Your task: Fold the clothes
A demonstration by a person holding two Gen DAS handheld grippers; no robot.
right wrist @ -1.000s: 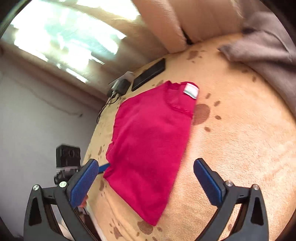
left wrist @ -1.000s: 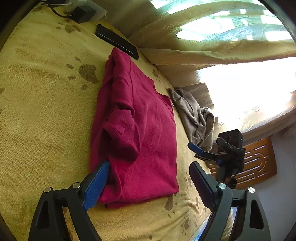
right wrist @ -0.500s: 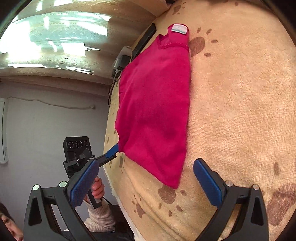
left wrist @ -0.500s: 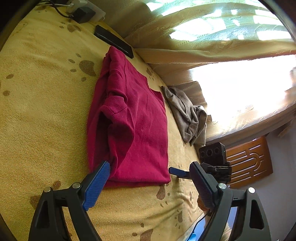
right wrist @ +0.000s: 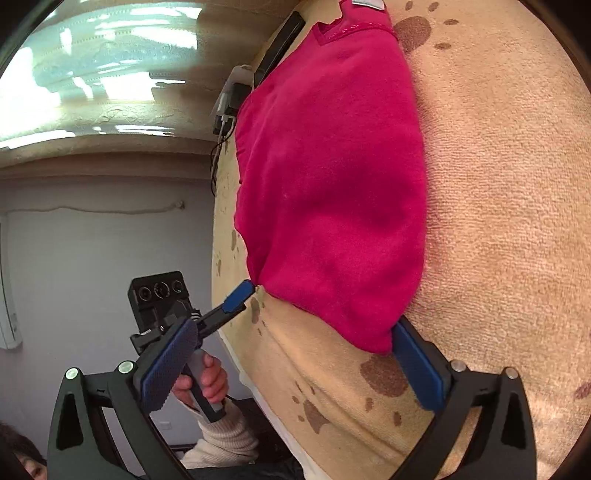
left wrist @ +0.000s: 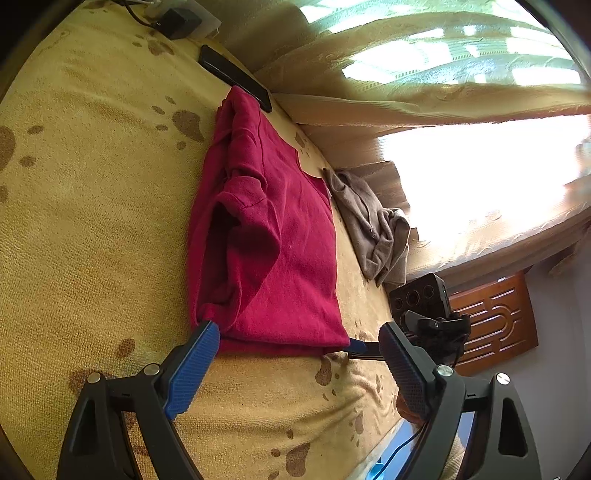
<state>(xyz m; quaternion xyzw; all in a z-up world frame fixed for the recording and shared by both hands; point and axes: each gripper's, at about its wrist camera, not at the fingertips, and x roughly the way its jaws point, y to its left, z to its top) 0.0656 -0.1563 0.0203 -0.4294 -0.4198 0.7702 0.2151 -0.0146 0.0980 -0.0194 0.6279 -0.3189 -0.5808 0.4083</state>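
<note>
A red shirt [left wrist: 280,229], folded lengthwise, lies on the yellow paw-print blanket [left wrist: 92,221]. My left gripper [left wrist: 303,347] is open and wide at the shirt's near edge. Its left fingertip [left wrist: 208,332] touches the near left corner, and nothing is pinched. In the right wrist view the same shirt [right wrist: 332,177] fills the middle. My right gripper [right wrist: 293,332] is open too. Its right finger [right wrist: 410,354] sits under the shirt's near corner, while the other finger [right wrist: 173,358] hangs off the bed edge. One blue finger of the left gripper [right wrist: 240,295] touches the opposite corner.
A crumpled grey garment [left wrist: 373,229] lies right of the shirt, by the curtain [left wrist: 406,74]. A black phone [left wrist: 236,79] and a charger with cables [left wrist: 177,18] lie beyond the shirt. The bed edge [right wrist: 236,332] drops to the floor; a person's hand [right wrist: 207,380] holds the left gripper there.
Both grippers have come closer to the shirt's near edge. The right gripper rolled and sank, and its right finger now reaches the shirt's corner. The shirt itself has not moved.
</note>
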